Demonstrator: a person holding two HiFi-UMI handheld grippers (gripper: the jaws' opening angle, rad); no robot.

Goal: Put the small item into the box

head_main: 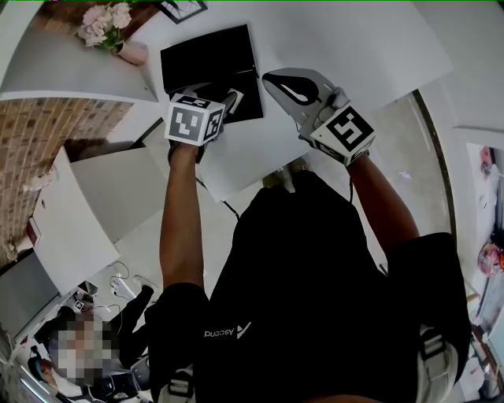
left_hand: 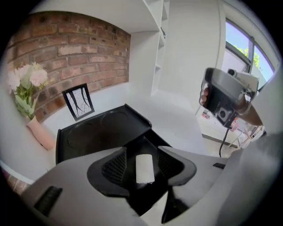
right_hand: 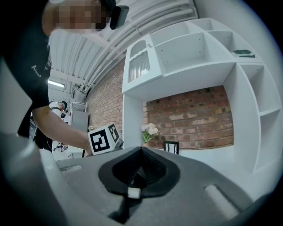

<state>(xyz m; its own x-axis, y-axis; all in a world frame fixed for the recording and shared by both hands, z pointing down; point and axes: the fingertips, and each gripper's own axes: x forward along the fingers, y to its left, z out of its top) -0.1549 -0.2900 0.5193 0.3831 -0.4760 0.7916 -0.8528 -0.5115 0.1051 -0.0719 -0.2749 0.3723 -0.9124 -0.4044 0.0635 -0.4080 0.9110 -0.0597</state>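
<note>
A black box (head_main: 206,61) lies with its lid open on the white table (head_main: 346,47). In the left gripper view its flat lid (left_hand: 99,132) is behind and its dark inside (left_hand: 148,143) is under the jaws. My left gripper (head_main: 234,99) hangs over the box, open. The small white item (left_hand: 144,168) sits between the pads (left_hand: 116,167) with a gap on each side, against the box's black inside. My right gripper (head_main: 272,78) is to the right of the box above the table, raised, its jaws shut with nothing in them (right_hand: 140,153).
A pink vase of flowers (head_main: 110,31) and a small framed picture (head_main: 183,9) stand behind the box by the brick wall (left_hand: 66,48). A black device on a stand (left_hand: 225,99) is to the right. White shelving (right_hand: 208,57) rises at the back. A white cabinet (head_main: 87,212) stands to my left.
</note>
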